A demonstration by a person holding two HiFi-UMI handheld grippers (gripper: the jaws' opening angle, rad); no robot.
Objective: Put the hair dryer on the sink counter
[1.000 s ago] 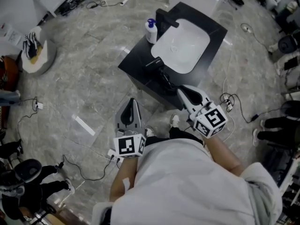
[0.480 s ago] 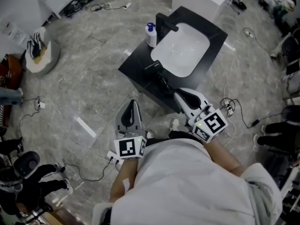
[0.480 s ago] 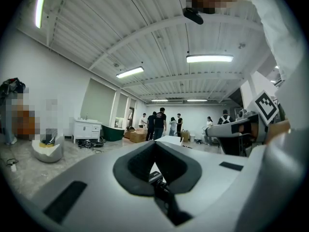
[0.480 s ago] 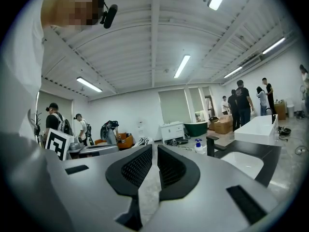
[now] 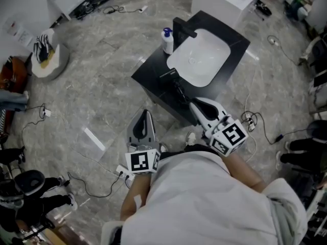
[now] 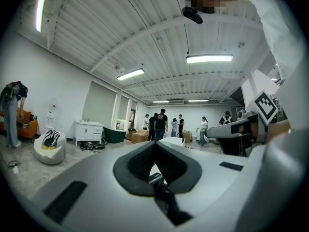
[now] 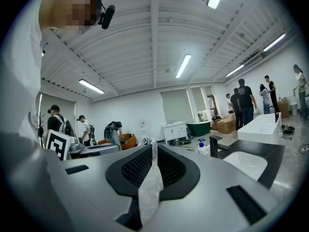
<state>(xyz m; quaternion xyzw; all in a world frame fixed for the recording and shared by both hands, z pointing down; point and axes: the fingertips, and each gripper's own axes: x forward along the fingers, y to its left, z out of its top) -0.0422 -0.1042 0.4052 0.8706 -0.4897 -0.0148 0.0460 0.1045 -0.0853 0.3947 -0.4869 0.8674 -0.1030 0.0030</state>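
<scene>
Hair dryer looks already parked on sink counter. Left gripper and right gripper are both clenched, and neither holds it. Task looks essentially done.

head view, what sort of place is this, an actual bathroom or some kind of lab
Probably an open studio hall, not a real bathroom: the sink counter stands free on the marbled floor, loose cables lie beside it, and a white vanity, a bathtub and standing people share the same room.

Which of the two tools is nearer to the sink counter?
The right tool, its tip beside the sink counter; the left tool is well apart from it.
</scene>
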